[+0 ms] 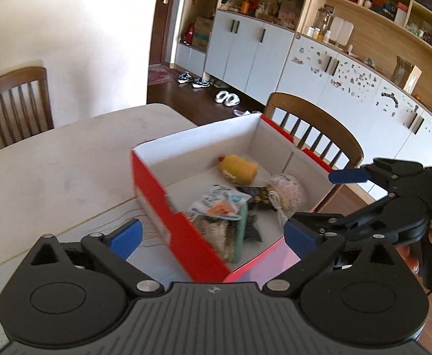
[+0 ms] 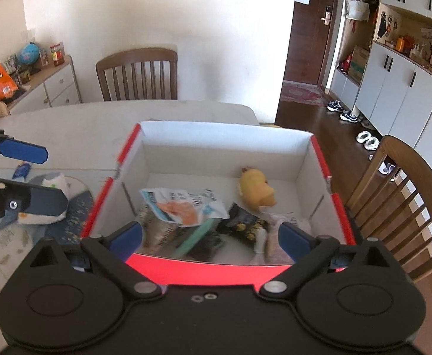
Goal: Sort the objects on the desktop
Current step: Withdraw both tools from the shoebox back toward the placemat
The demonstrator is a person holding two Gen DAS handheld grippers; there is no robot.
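Observation:
A red box with a white inside (image 1: 154, 189) (image 2: 204, 267) stands on the pale table. In it lie a yellow duck toy (image 1: 239, 168) (image 2: 256, 190), a white and orange snack packet (image 1: 219, 204) (image 2: 183, 205), a black packet (image 2: 241, 222), a teal flat item (image 2: 195, 236) and a pinkish bag (image 1: 287, 190). My left gripper (image 1: 213, 233) is open and empty above the box's near left corner. My right gripper (image 2: 210, 236) is open and empty above the box's near wall; it also shows in the left wrist view (image 1: 319, 201).
A white patterned pouch (image 2: 48, 198) and a small blue packet (image 2: 22, 170) lie on a round mat (image 2: 77, 207) left of the box. Wooden chairs (image 2: 137, 74) (image 1: 313, 127) stand at the table's far side and right side. Cabinets line the right wall.

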